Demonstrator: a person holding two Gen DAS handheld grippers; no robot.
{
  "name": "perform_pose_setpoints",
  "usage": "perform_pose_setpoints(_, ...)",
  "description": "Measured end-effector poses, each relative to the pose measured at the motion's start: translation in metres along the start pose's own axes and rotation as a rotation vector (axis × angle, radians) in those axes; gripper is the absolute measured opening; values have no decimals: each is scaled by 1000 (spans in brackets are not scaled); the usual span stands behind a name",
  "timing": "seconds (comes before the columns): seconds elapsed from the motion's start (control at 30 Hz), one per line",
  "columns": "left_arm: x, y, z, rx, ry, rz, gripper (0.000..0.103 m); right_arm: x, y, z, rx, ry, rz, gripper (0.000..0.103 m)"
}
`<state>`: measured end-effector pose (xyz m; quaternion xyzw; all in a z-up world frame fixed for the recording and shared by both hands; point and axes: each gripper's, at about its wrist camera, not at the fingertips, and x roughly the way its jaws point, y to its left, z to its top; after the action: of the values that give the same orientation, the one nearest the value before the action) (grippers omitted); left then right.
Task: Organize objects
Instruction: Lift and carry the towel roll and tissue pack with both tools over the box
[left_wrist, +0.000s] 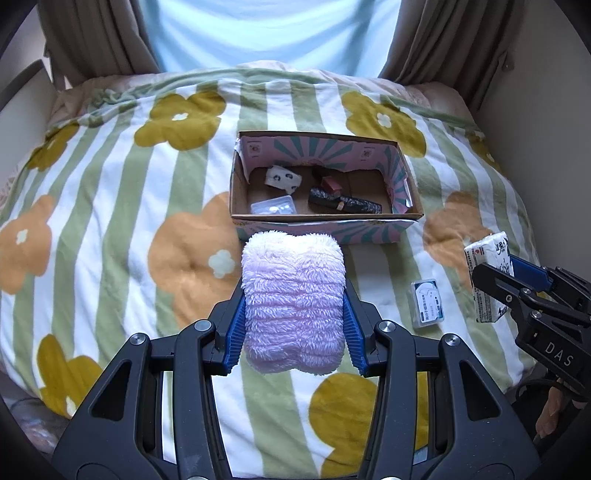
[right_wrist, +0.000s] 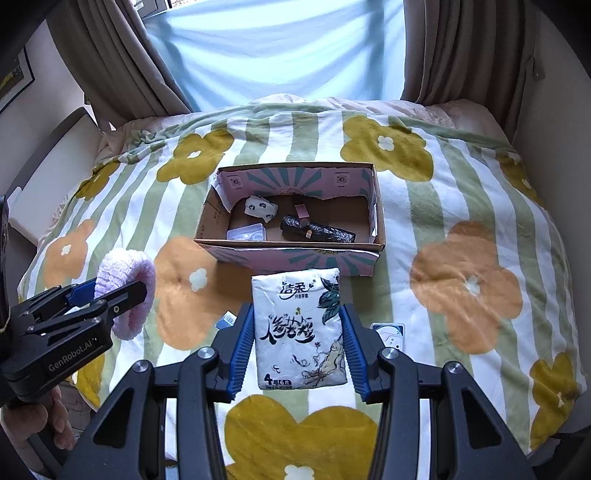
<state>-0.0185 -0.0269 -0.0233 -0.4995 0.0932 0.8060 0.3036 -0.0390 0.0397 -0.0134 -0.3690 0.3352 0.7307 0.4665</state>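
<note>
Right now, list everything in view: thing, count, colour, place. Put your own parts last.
Cardboard box: one, brown inside with pink and teal print, open, mid-bed.
Black roll: one, in the box.
Clear plastic case: one, box's near left corner.
White spotted item: one, black marks, box's far left.
Small pink item: one, in the box, atop the black roll.
Small white case: one, on the blanket, right of the fluffy pad.
Fluffy pad: one, pale pink.
Tissue pack: one, white with black lettering.
Blanket: one, green-white stripes, yellow and orange flowers.
Curtains: brown pair beside a pale blue sheer.
Left gripper: holds the fluffy pad.
Right gripper: holds the tissue pack.
</note>
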Motion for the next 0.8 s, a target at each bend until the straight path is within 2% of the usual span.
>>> perform_pose_setpoints(0.23, 5, -6, 5, 11, 10, 3, 42, 2, -6, 4, 4, -4, 6, 42)
perform_pose_setpoints(0.43, 12, -4, 21, 5, 20, -6, 42, 8, -13, 17, 19, 3, 18, 42)
perform_pose_setpoints(0.57, 19, -2, 40, 10, 24, -15, 42, 15, -17, 35, 34, -1, 15, 42)
perform_pose_setpoints(0.8, 44, 7, 93, 21, 17, -22, 42, 37, -25, 82, 57, -22, -1, 42)
